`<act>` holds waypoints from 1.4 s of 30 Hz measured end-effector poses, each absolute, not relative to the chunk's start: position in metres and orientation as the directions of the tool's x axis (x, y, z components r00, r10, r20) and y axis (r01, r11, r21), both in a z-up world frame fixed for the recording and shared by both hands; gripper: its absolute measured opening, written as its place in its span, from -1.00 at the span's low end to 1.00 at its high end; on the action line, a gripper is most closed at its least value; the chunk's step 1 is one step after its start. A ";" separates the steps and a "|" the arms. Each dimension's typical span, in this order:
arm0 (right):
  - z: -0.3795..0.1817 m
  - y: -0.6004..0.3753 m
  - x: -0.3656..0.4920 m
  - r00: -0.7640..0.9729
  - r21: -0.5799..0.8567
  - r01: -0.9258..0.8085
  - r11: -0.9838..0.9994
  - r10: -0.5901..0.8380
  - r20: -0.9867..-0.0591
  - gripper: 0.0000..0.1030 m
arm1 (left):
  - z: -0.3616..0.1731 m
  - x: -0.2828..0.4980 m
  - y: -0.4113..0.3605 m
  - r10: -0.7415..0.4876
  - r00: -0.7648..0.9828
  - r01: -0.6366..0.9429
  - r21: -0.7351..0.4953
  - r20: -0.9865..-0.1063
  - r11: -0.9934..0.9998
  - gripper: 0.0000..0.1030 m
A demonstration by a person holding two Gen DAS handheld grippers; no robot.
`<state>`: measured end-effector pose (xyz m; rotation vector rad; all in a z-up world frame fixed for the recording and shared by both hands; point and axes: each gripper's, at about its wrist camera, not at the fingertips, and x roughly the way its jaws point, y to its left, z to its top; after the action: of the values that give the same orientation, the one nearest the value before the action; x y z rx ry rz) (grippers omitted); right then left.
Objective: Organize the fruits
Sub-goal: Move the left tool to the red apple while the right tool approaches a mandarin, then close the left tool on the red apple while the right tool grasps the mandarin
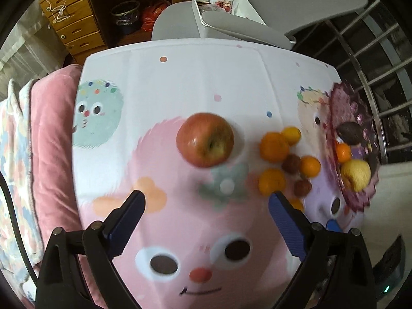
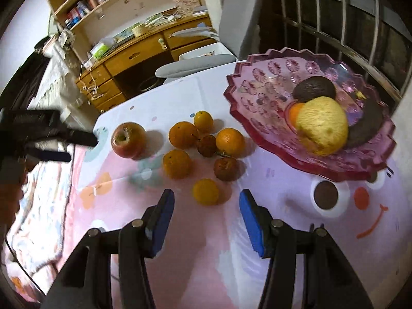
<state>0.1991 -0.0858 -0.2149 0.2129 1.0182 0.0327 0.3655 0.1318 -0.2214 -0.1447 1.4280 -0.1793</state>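
Observation:
A red apple [image 1: 205,139] [image 2: 128,140] lies on the cartoon tablecloth [image 1: 180,82], just beyond my left gripper [image 1: 207,200], which stands wide open with nothing between its fingers. To its right lies a cluster of several oranges [image 1: 274,146] [image 2: 182,134] and dark brownish fruits [image 1: 291,163] [image 2: 207,145]. A pink glass bowl [image 1: 342,108] [image 2: 257,87] at the right edge holds a yellow fruit [image 2: 322,125], a small orange [image 2: 294,112] and a dark avocado [image 2: 314,87]. My right gripper [image 2: 206,198] is open, with a small orange [image 2: 206,191] just ahead of its tips, untouched. The left gripper [image 2: 74,144] shows at the left of the right wrist view.
A pink cushion [image 1: 51,134] borders the table's left side. Beyond the far edge stand a grey chair [image 1: 175,18], a white tray [image 1: 221,7] and a wooden desk [image 1: 74,25]. Metal window bars [image 1: 373,64] run along the right.

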 end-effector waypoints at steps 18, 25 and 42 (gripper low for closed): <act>-0.265 -0.071 0.228 0.468 0.153 -0.025 0.988 0.147 -0.871 -0.01 | -0.293 0.411 0.124 -0.201 0.143 -0.011 -0.205 -0.969 0.979 0.86; -0.271 -0.072 0.230 0.448 0.155 -0.031 0.987 0.152 -0.881 -0.30 | -0.301 0.416 0.123 -0.212 0.134 -0.008 -0.215 -0.968 0.977 0.66; -0.259 -0.057 0.234 0.412 0.153 -0.089 0.984 0.176 -0.894 -0.39 | -0.292 0.400 0.131 -0.244 0.140 -0.017 -0.249 -0.960 0.968 0.31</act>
<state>0.2337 -0.0567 -0.2590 0.0860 1.1339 0.1667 0.3997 0.1309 -0.2920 -0.2197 1.4249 -0.1657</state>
